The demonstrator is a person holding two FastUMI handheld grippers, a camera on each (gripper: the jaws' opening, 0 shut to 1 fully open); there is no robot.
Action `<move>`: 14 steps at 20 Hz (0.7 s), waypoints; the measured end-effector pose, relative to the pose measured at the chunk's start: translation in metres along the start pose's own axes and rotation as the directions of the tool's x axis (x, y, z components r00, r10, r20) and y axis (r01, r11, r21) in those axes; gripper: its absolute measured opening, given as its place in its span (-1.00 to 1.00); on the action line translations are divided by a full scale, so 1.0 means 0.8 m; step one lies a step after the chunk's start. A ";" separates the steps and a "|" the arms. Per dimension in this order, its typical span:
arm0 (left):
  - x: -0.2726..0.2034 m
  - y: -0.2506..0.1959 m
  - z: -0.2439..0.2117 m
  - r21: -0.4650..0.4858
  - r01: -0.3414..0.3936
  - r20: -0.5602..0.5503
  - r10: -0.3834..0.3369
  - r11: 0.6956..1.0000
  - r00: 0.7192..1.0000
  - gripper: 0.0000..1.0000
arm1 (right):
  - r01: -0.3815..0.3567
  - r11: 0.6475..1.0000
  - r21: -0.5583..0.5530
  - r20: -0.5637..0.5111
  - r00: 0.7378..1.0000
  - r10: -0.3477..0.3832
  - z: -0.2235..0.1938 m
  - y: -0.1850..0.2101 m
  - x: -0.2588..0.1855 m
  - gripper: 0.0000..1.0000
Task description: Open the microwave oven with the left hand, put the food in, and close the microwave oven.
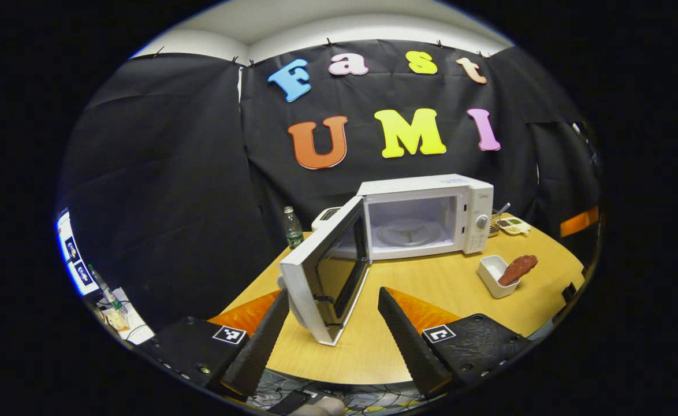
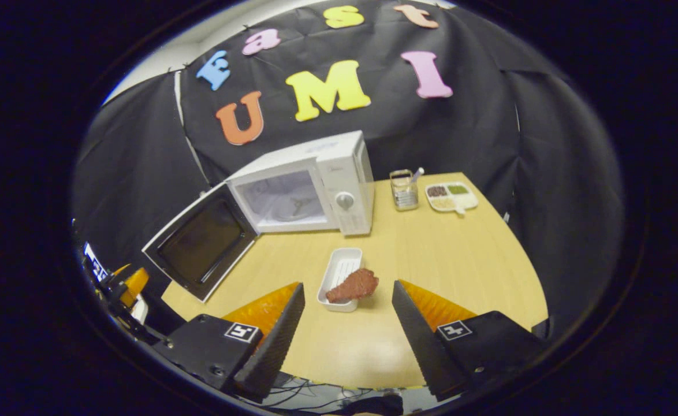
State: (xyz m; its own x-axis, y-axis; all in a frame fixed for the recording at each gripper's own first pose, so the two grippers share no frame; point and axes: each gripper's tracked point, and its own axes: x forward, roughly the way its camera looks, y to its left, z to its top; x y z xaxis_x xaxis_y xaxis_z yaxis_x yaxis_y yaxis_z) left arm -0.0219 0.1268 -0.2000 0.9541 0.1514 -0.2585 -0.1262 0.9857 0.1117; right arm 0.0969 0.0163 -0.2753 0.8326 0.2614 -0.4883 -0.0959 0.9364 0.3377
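A white microwave point(image 1: 425, 216) point(image 2: 316, 182) stands at the back of the round wooden table point(image 1: 431, 289) point(image 2: 431, 254), its door point(image 1: 324, 271) point(image 2: 203, 245) swung wide open. The cavity with its glass turntable point(image 1: 408, 231) holds nothing. My left gripper point(image 1: 334, 329) is open, its fingers either side of the door's free edge without touching it. A brown piece of food point(image 2: 353, 285) point(image 1: 518, 268) lies across the rim of a small white dish point(image 2: 341, 277) point(image 1: 492, 276). My right gripper point(image 2: 347, 329) is open just short of the dish.
A metal holder with a utensil point(image 2: 403, 189) and a divided plate of foods point(image 2: 451, 196) point(image 1: 512, 225) sit right of the microwave. A plastic bottle point(image 1: 293, 227) stands behind the door. Cables lie under the table's near edge.
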 end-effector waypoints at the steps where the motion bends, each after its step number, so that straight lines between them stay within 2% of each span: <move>1: -0.002 -0.014 0.014 -0.003 0.015 0.009 -0.015 1.000 1.000 0.91 | -0.019 0.999 0.038 -0.031 0.999 0.020 -0.007 -0.007 0.019 0.87; 2: -0.004 -0.028 0.027 -0.006 0.030 0.014 -0.030 1.000 0.999 0.90 | -0.049 0.996 0.075 -0.059 0.997 0.054 -0.011 -0.008 0.037 0.87; 3: -0.004 -0.042 0.038 -0.009 0.037 0.013 -0.037 0.999 0.999 0.89 | -0.071 0.991 0.114 -0.092 0.992 0.082 -0.015 -0.011 0.056 0.62; 4: -0.004 -0.054 0.049 -0.014 0.041 0.013 -0.040 0.999 0.999 0.89 | -0.089 0.985 0.147 -0.120 0.987 0.107 -0.020 -0.016 0.074 0.82; 5: -0.005 -0.064 0.063 -0.019 0.046 0.019 -0.045 0.999 0.999 0.89 | -0.101 0.979 0.175 -0.147 0.981 0.127 -0.021 -0.020 0.090 0.58; 7: 0.001 -0.079 0.087 -0.017 0.036 0.030 -0.036 0.999 0.999 0.90 | -0.137 0.966 0.219 -0.174 0.969 0.177 -0.014 -0.021 0.117 0.53; 8: 0.004 -0.085 0.096 -0.017 0.030 0.032 -0.030 0.999 0.999 0.90 | -0.154 0.960 0.234 -0.190 0.961 0.200 -0.014 -0.021 0.129 0.74; 9: 0.010 -0.093 0.104 -0.022 0.025 0.031 -0.024 0.999 0.999 0.90 | -0.176 0.952 0.249 -0.205 0.951 0.230 -0.013 -0.018 0.139 0.60; 11: 0.019 -0.103 0.112 -0.027 0.006 0.018 -0.005 1.000 1.000 0.89 | -0.205 0.940 0.274 -0.253 0.927 0.276 -0.015 -0.016 0.151 0.07; 12: 0.022 -0.104 0.112 -0.022 -0.014 0.008 0.014 1.000 1.000 0.90 | -0.213 0.934 0.287 -0.275 0.916 0.294 -0.019 -0.015 0.155 0.22; 13: 0.026 -0.107 0.115 -0.022 -0.025 0.001 0.025 0.999 1.000 0.90 | -0.215 0.931 0.295 -0.294 0.906 0.303 -0.022 -0.016 0.156 -0.27; 14: 0.029 -0.110 0.116 -0.020 -0.036 -0.008 0.036 0.999 0.999 0.90 | -0.214 0.928 0.305 -0.307 0.901 0.308 -0.022 -0.017 0.156 -0.17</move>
State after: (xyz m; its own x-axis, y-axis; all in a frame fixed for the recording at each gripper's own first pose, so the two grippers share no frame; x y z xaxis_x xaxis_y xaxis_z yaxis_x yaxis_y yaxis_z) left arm 0.0364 0.0370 -0.1267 0.9468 0.1875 -0.2615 -0.1662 0.9808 0.1016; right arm 0.1928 0.0403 -0.3551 0.5530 0.5958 -0.5825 -0.1001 0.7415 0.6634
